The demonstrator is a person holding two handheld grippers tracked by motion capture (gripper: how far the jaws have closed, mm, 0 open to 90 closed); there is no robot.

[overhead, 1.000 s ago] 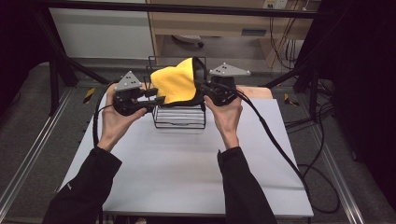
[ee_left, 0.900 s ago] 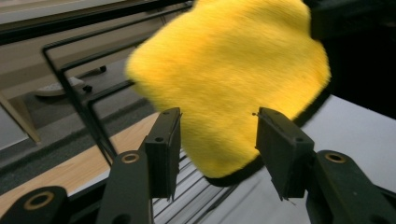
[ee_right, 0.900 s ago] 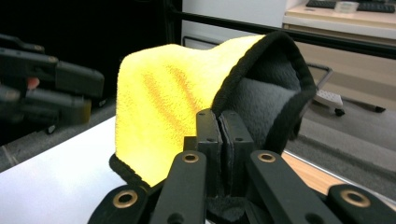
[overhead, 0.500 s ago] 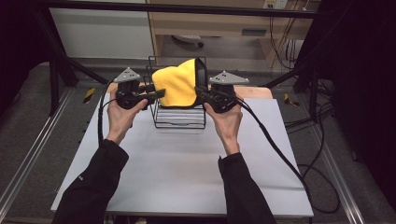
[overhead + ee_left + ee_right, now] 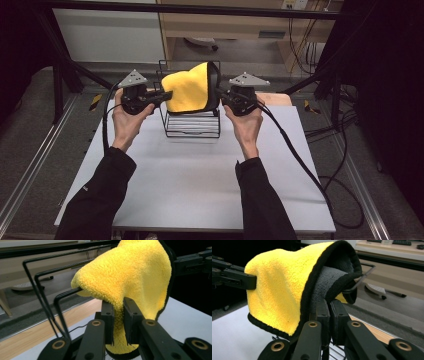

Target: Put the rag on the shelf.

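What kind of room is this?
Probably a lab or workshop for recording tasks: a bare white table inside a black metal frame, black cables trailing to the floor, and yellow-black floor tape.

The left gripper's (image 5: 118, 322) jaws, just closing, pinch the yellow cloth (image 5: 135, 275) draped over a black wire rack (image 5: 45, 300).

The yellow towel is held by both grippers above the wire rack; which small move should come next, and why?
Probably lower both ends together. The left gripper and right gripper each pinch an end of the yellow towel, which already lies over the top bars of the wire rack, so lowering should drape it.
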